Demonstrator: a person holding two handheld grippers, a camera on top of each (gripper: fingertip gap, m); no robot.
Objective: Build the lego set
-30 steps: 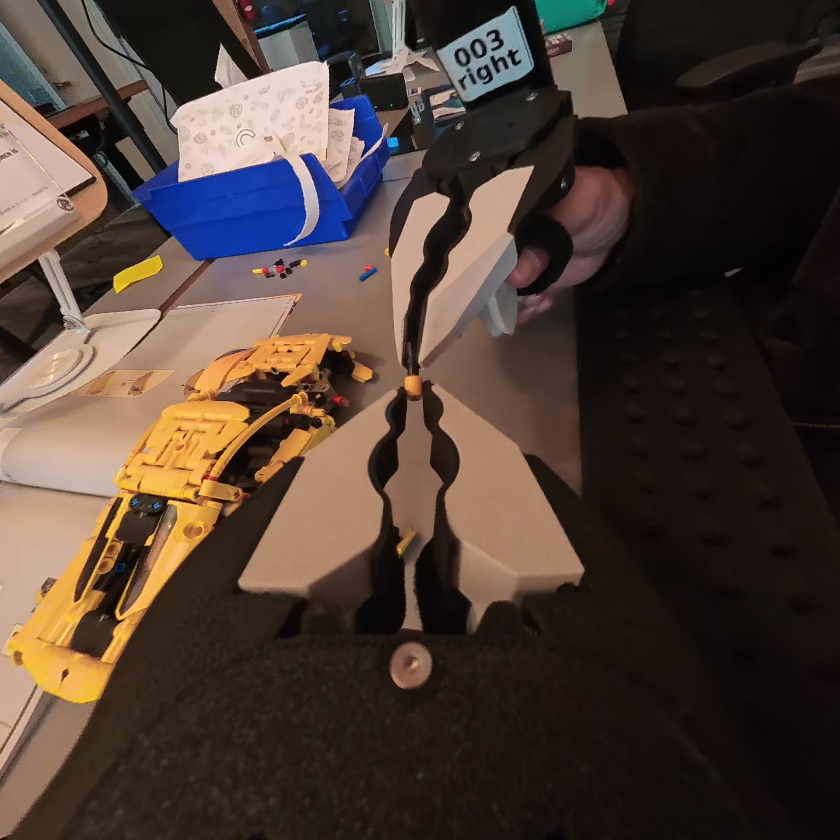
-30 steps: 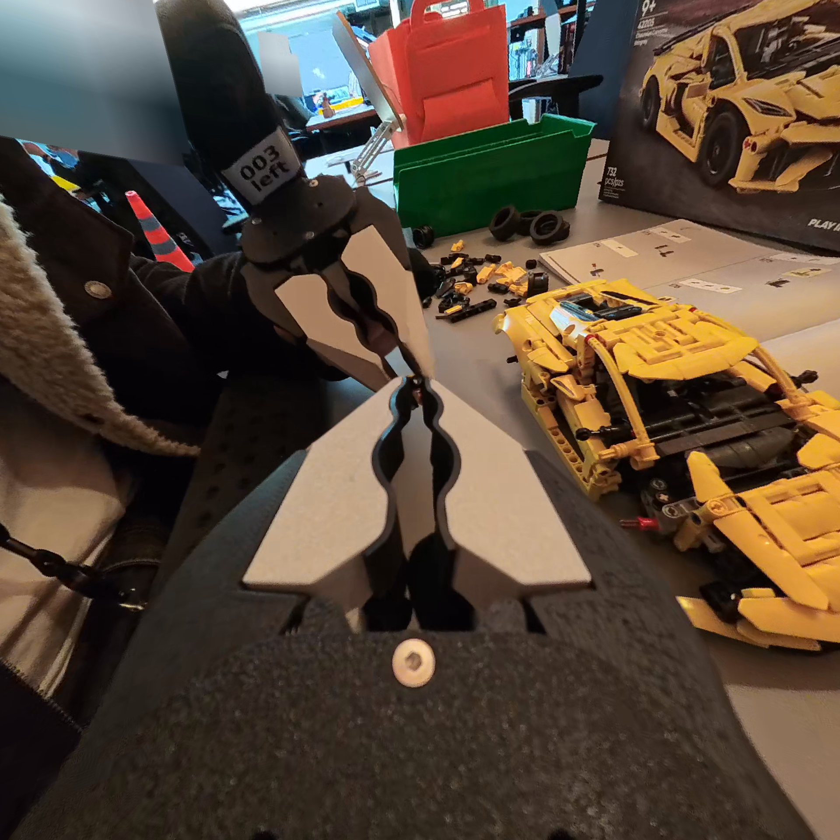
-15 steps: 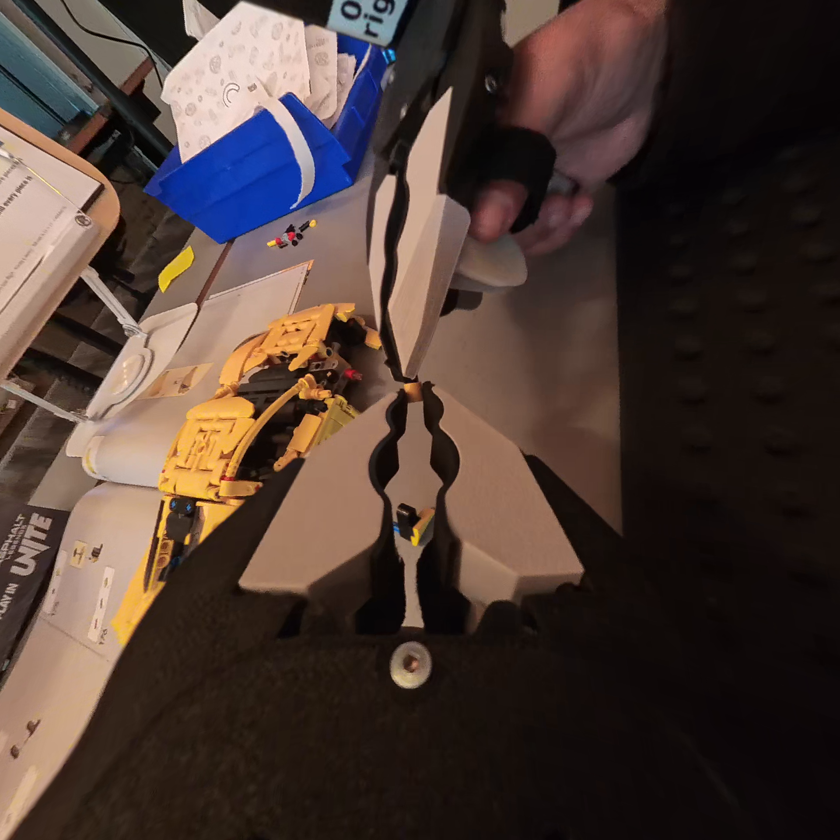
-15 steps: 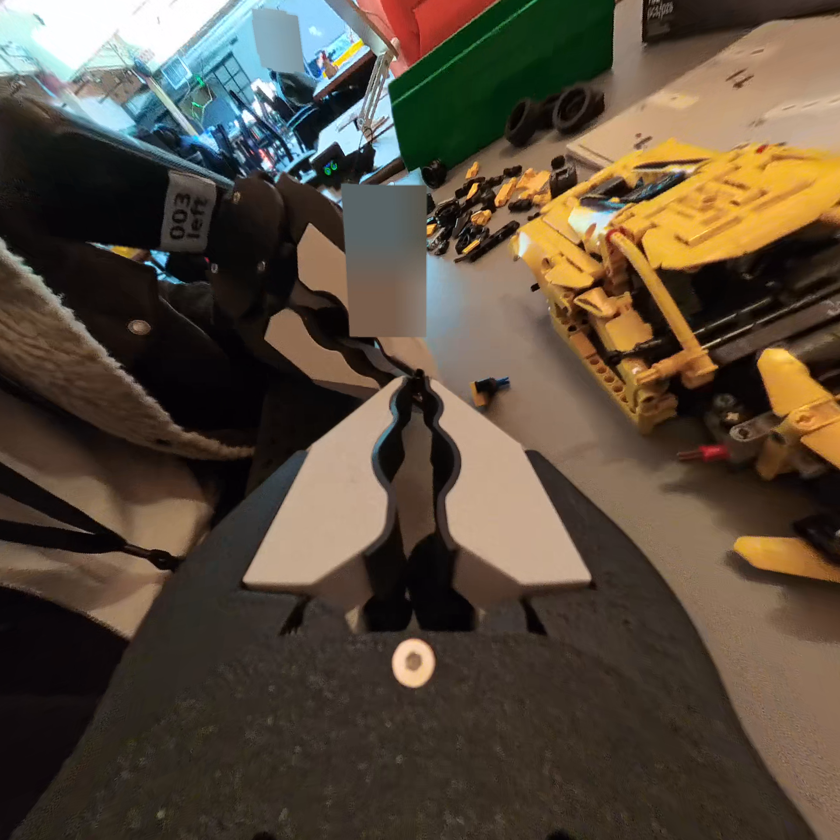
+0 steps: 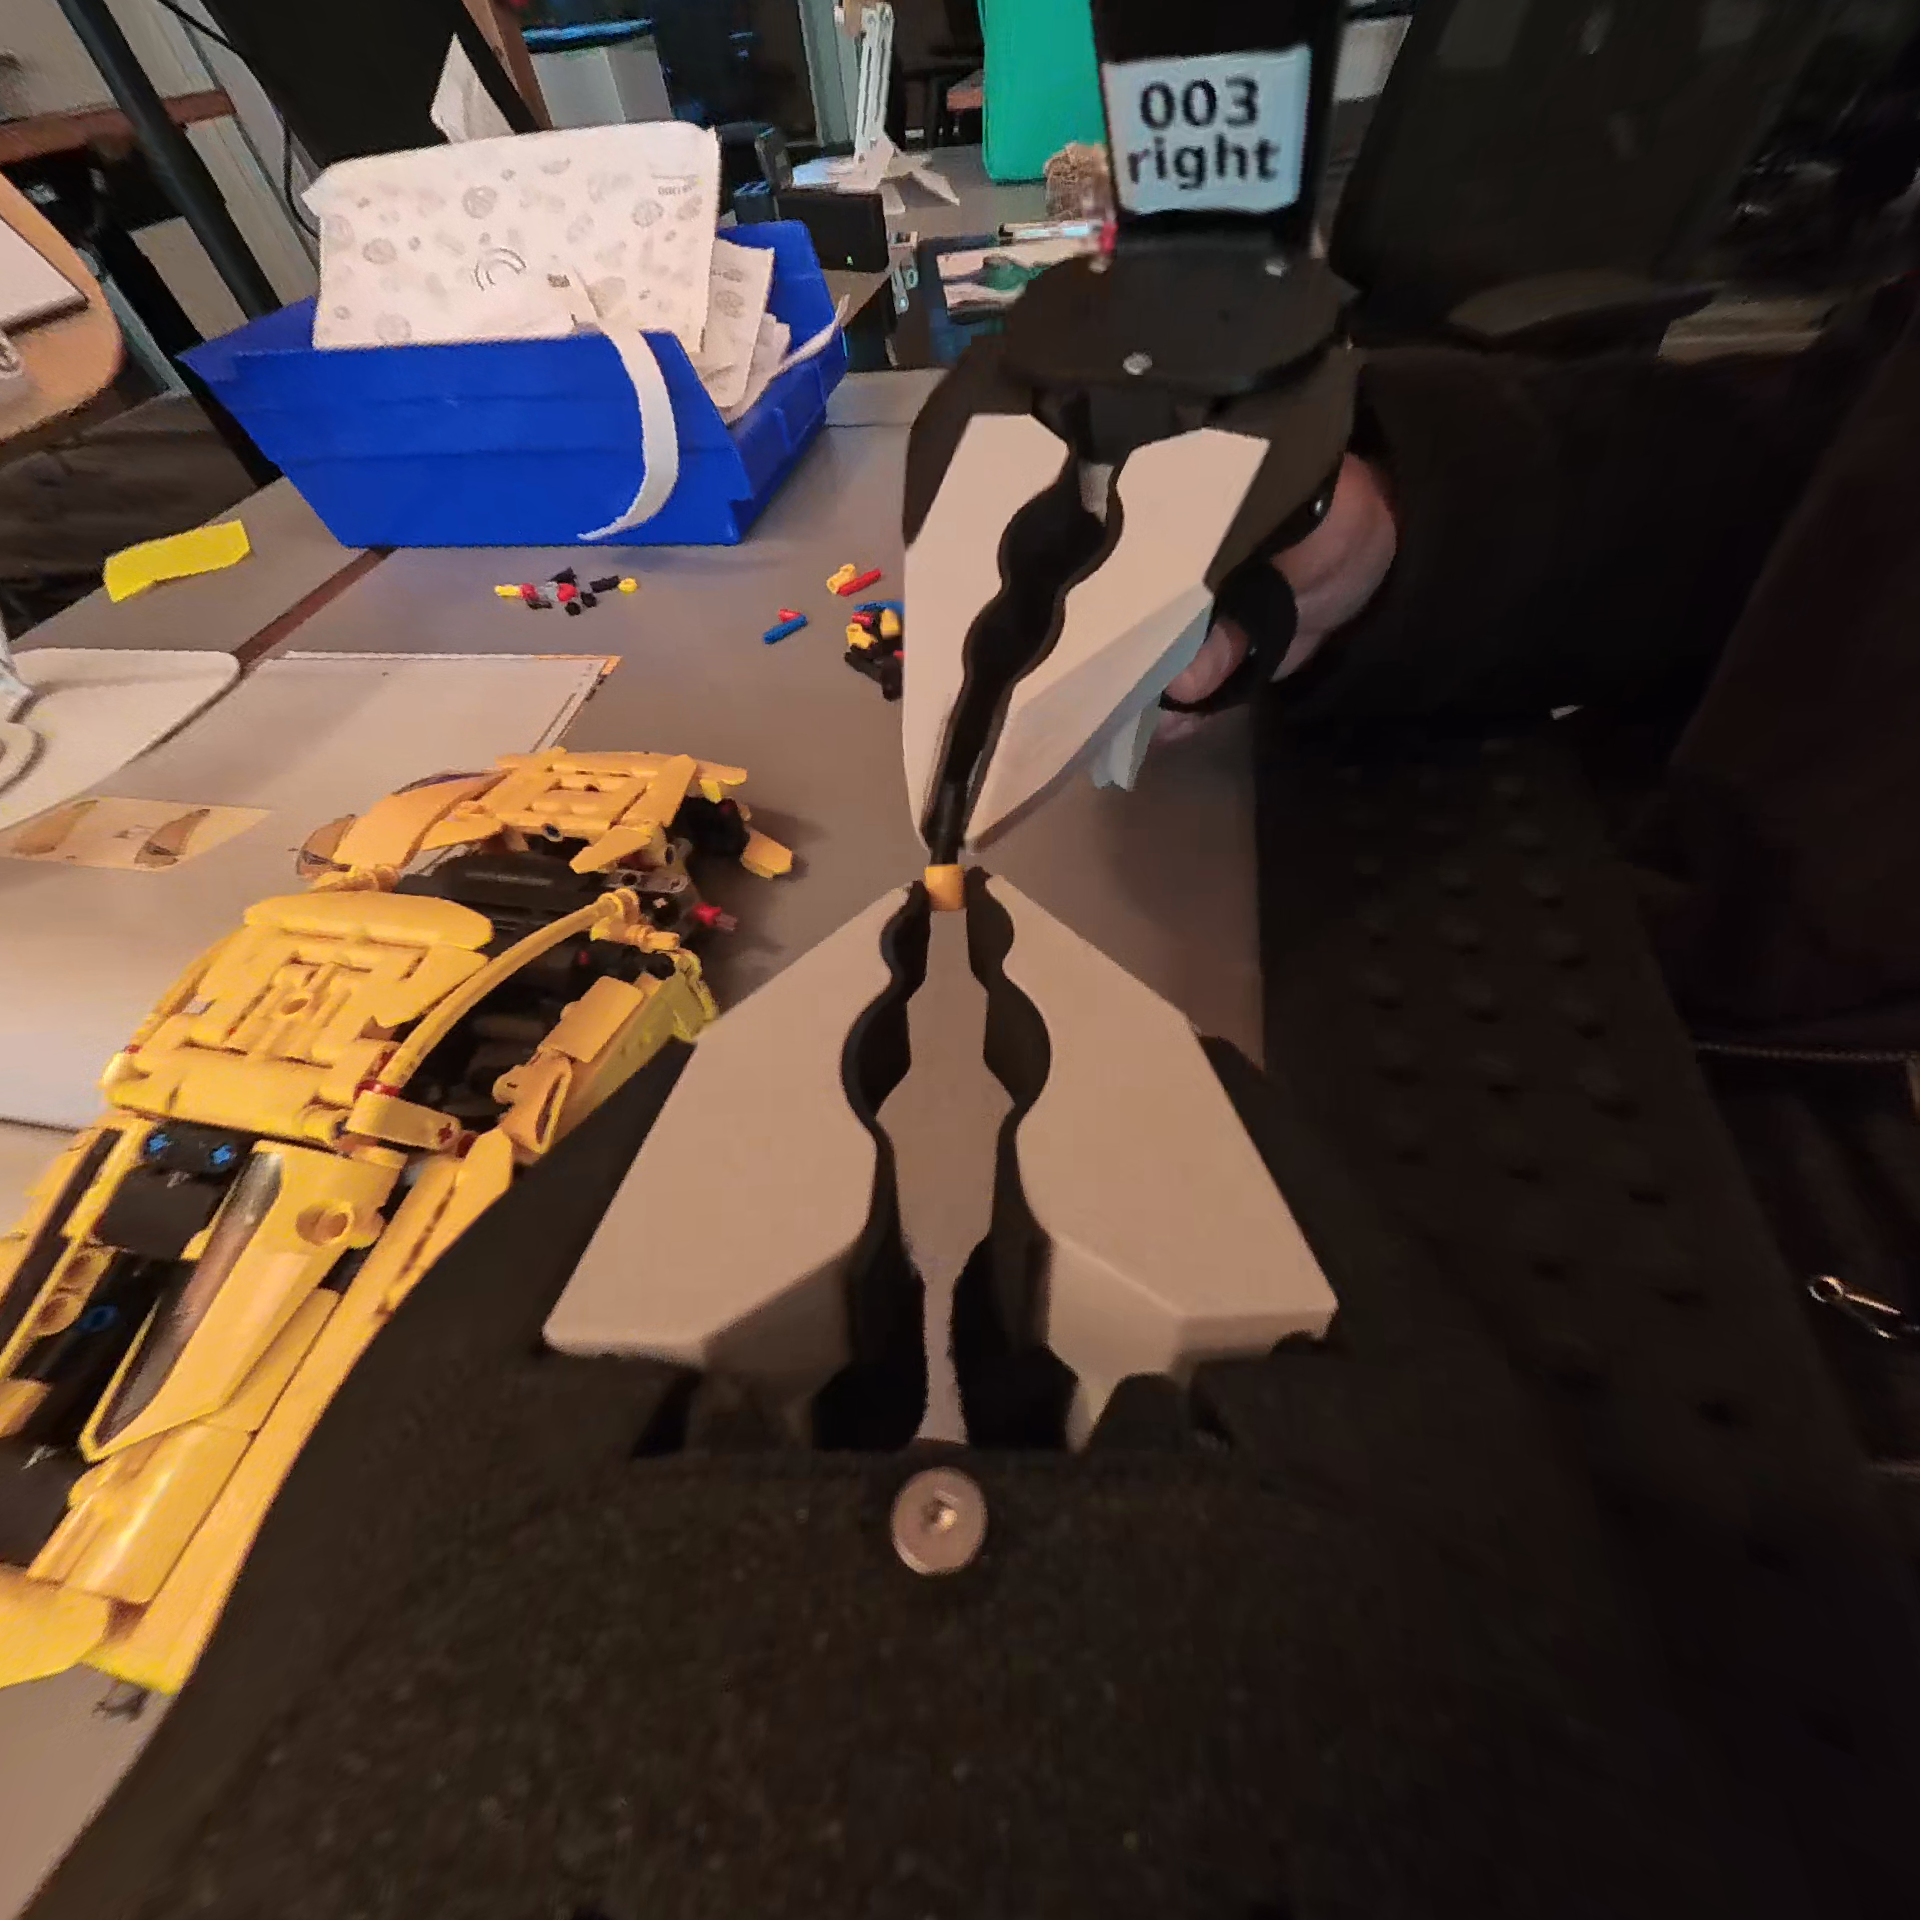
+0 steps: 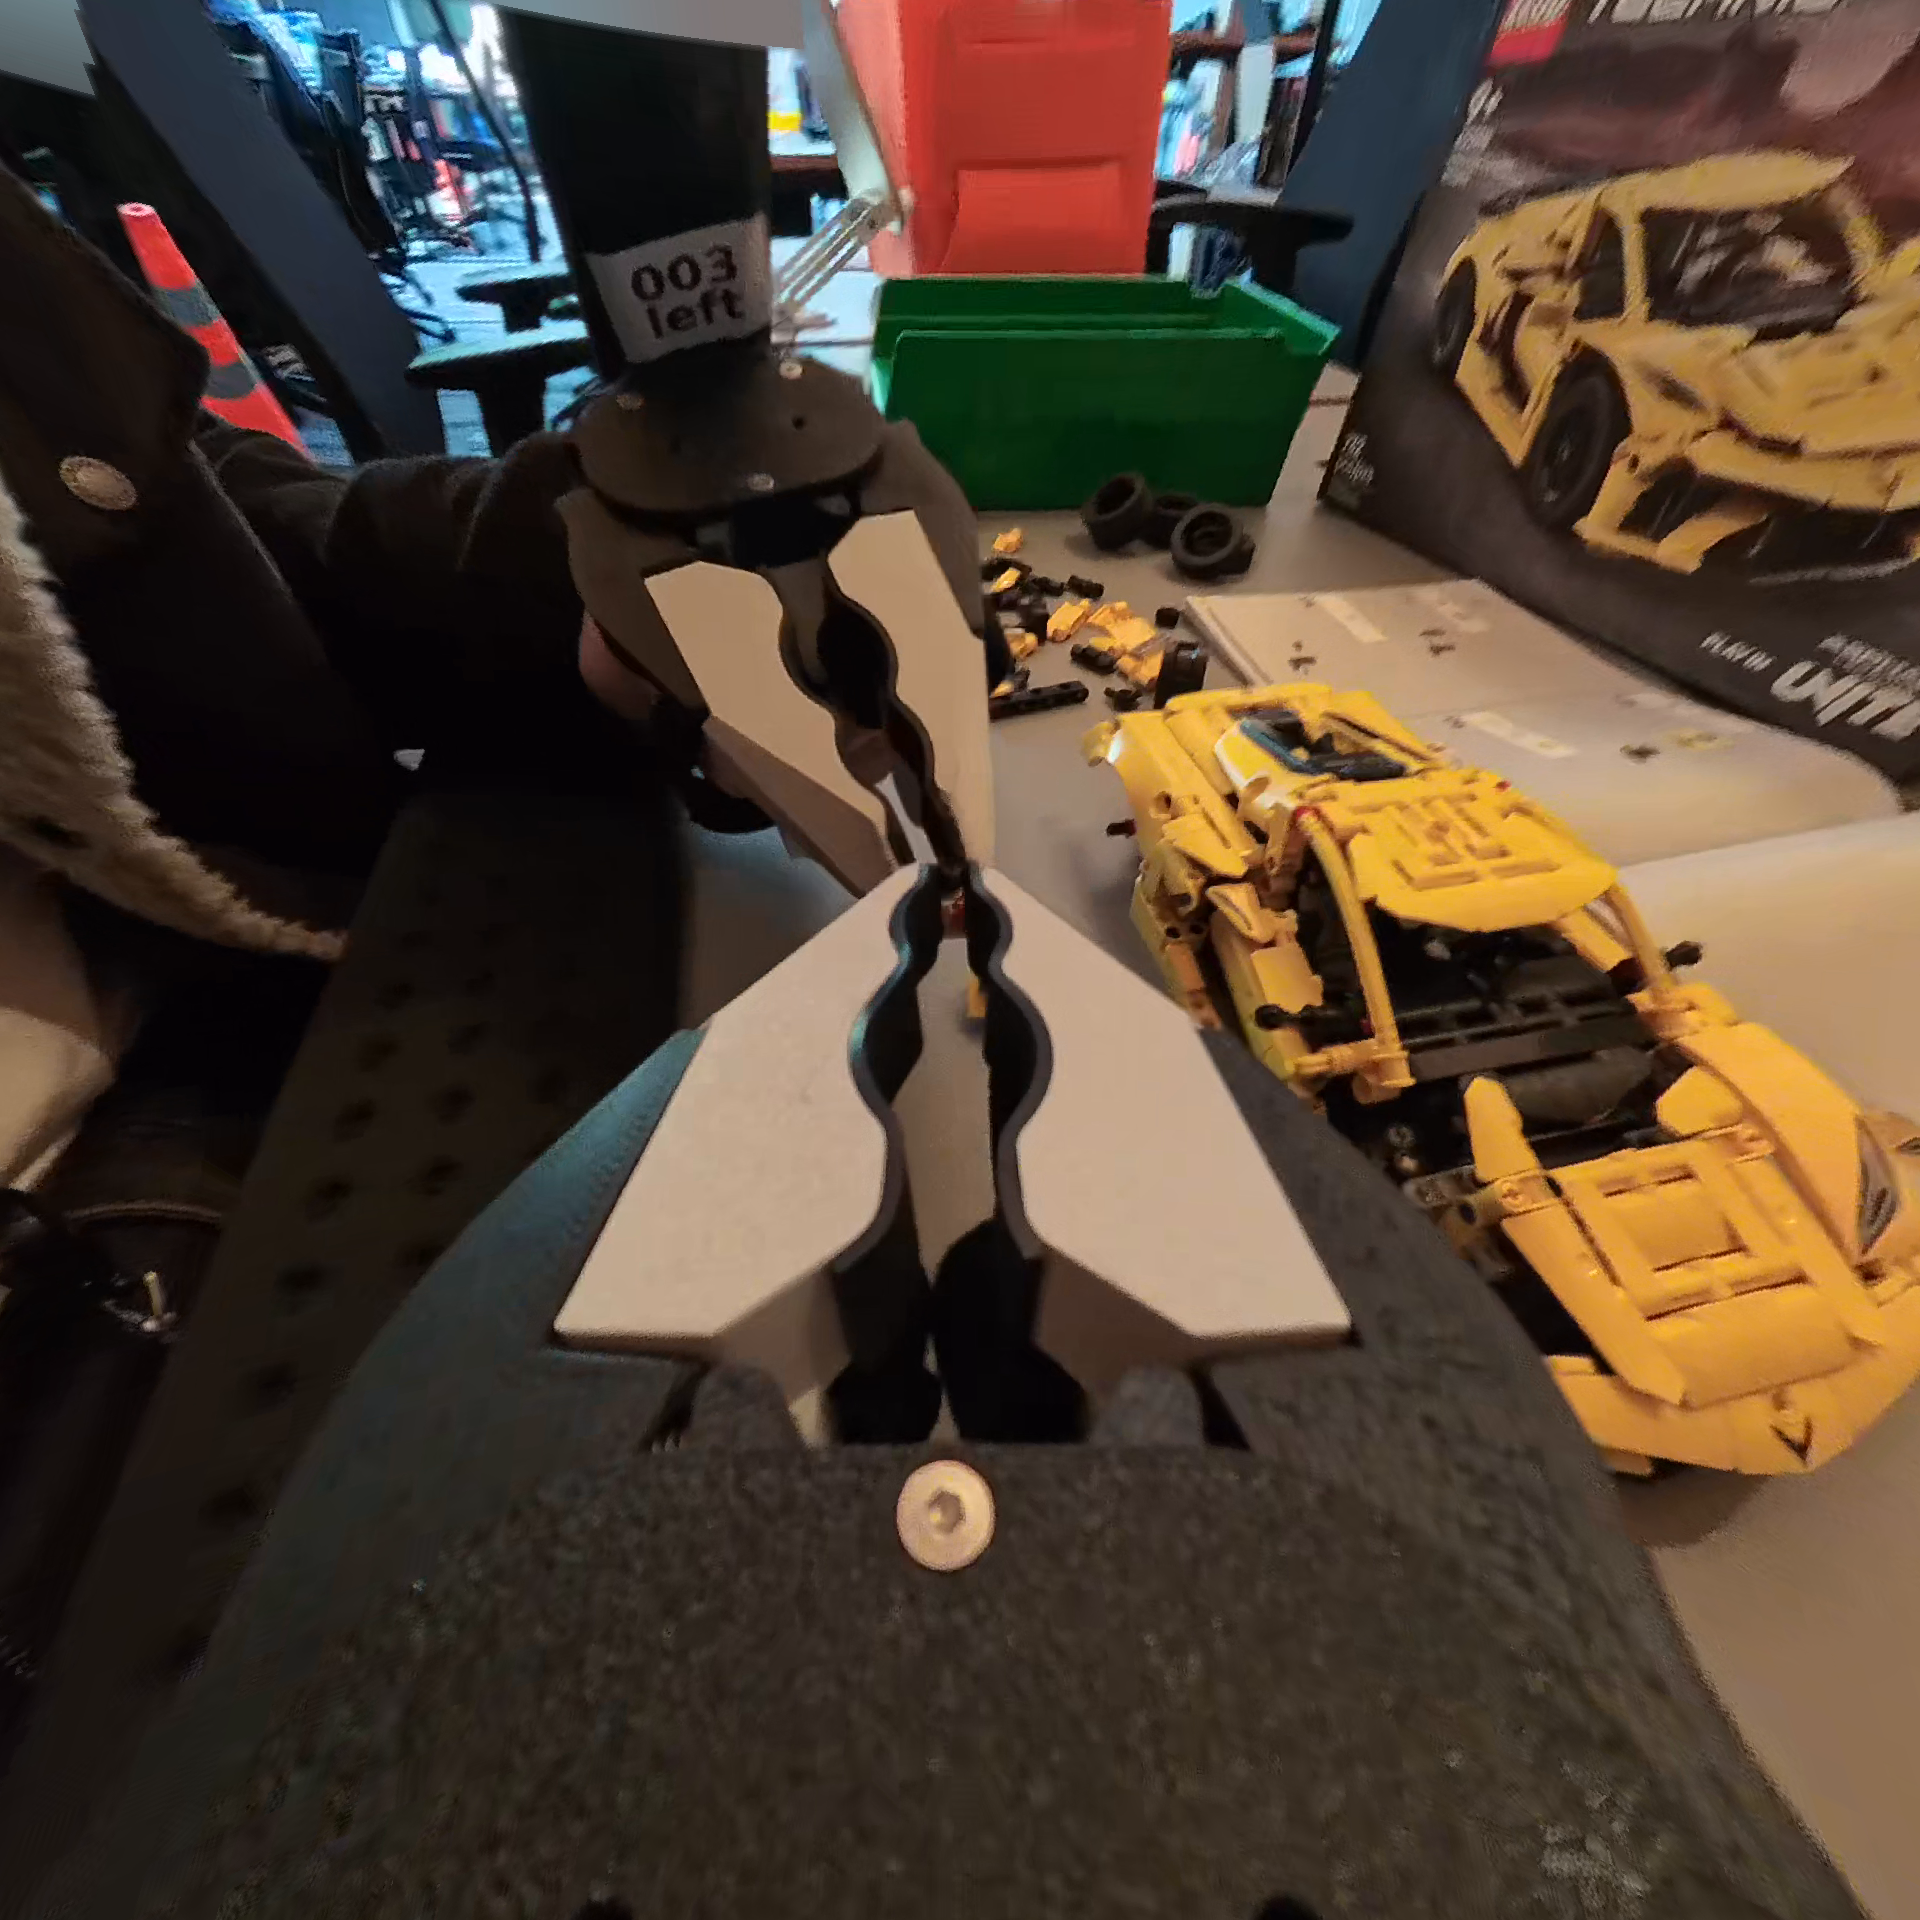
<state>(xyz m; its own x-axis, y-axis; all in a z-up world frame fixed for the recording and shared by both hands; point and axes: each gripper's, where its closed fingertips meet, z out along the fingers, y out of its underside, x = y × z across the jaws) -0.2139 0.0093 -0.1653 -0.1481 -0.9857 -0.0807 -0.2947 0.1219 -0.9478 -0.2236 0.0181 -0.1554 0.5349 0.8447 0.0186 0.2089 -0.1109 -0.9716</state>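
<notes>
My left gripper (image 5: 943, 902) is shut on a small yellow bush (image 5: 943, 889) at its tips. My right gripper (image 5: 940, 831) comes down from above, tip to tip with it, shut on a thin black pin (image 5: 947, 805) that meets the bush. In the right wrist view my right gripper (image 6: 951, 883) meets the left gripper (image 6: 932, 847) the same way; the held parts are mostly hidden there. The yellow lego car (image 5: 343, 1049) lies on the table to the left, and it also shows in the right wrist view (image 6: 1455, 987).
A blue bin (image 5: 499, 447) with paper bags, loose small parts (image 5: 566, 592) and a booklet (image 5: 395, 707) lie behind the car. A green bin (image 6: 1081, 395), tyres (image 6: 1174, 530), loose parts (image 6: 1081, 634), a booklet (image 6: 1455, 665) and the set's box (image 6: 1662, 364) stand beyond. A small yellow piece (image 6: 975, 1003) lies under the grippers. Both grippers' tips are close together, under 4 cm apart.
Both grippers tilted sideways half a second ago and are level again now. They stayed tip to tip throughout, with the yellow bush still in the left gripper.
</notes>
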